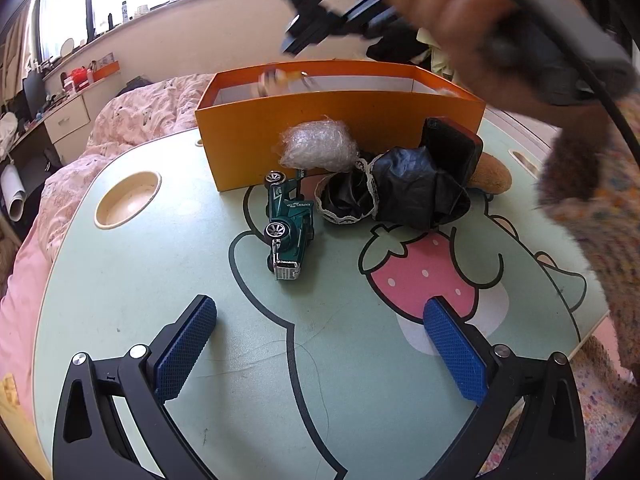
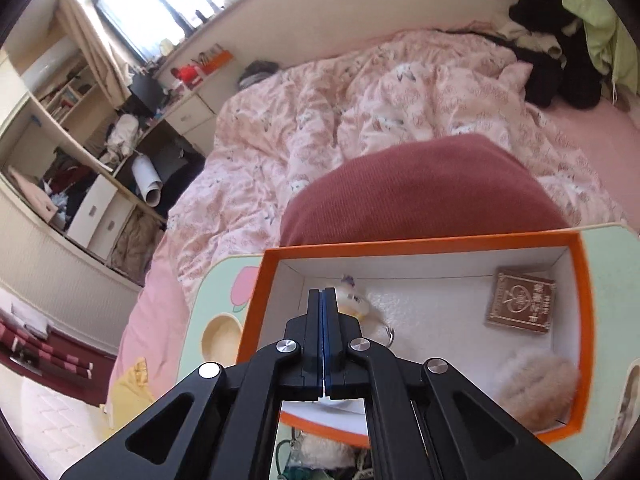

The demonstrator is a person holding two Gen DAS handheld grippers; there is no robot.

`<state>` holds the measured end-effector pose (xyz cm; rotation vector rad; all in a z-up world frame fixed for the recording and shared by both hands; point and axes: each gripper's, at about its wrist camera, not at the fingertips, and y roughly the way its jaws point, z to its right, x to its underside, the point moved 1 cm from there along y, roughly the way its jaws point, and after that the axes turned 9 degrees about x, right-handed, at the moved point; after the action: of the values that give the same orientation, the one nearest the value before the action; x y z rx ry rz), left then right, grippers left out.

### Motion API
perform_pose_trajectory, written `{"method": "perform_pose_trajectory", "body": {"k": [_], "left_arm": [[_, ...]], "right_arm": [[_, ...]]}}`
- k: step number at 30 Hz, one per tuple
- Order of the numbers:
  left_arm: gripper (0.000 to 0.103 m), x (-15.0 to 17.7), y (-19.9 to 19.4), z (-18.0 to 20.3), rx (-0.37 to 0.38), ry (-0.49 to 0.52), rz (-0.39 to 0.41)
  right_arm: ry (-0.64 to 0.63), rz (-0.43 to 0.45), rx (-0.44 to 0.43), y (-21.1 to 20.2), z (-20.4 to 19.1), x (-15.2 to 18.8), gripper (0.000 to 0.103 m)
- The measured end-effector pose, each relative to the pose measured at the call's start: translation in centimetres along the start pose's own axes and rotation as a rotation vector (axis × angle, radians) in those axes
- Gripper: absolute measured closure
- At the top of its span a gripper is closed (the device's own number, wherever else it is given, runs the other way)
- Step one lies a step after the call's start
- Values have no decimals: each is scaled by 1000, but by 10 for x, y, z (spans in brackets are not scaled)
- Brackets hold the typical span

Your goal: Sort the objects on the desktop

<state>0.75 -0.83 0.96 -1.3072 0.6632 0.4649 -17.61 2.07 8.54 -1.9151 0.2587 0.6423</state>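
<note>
An orange box (image 1: 340, 120) stands at the back of the green lap table (image 1: 160, 280). In front of it lie a green toy car (image 1: 289, 228) on its side, a ball of clear wrap (image 1: 318, 145), black lace-trimmed cloth (image 1: 400, 190), a black case (image 1: 452, 148) and a brown plush (image 1: 492, 176). My left gripper (image 1: 320, 344) is open and empty, low over the table near the car. My right gripper (image 2: 324, 300) is shut, empty, above the box (image 2: 584, 320). Inside lie a white keychain plush (image 2: 356, 304), a brown card box (image 2: 520, 304) and a beige fluffy item (image 2: 536, 388).
A round cup recess (image 1: 128, 200) sits at the table's left. A pink quilted bed (image 2: 360, 120) surrounds the table, with a dark red cushion (image 2: 420, 192) behind the box. The person's hand and sleeve (image 1: 592, 200) reach over the right side. Shelves and a desk (image 2: 100, 160) stand at left.
</note>
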Motion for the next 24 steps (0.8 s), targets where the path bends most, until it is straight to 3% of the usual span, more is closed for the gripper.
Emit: {"method": "perform_pose_trajectory", "body": {"k": [4,6,7,9,13,19,21,24], "left_arm": [[0,-2,0,1,-2,-1,0],[0,-2,0,0,-2,-1,0],[0,-2,0,0,-1,-1,0],[0,-2,0,0,0,-1,0],[0,-3,0,1,-1,-1,1],[0,-4,-1,2,-1,-1,1],[0,-4,-1,2,-1,-1,1],[0,-6,-1,2,1,-2,2]], "right_arm": [[-17,46,23,-29,12,6,102],[-12,36,32,-30,18,5,93],[-18,24,42,-27,17,4,85],[-47,-19,90,-14,15,2,50],[-93,-115,207,19,7,8,49],[-120,-236,270,74,1,14,50],[-96,-308,274,94,5,20,65],[-126,-270,308,94,2,19,68]]}}
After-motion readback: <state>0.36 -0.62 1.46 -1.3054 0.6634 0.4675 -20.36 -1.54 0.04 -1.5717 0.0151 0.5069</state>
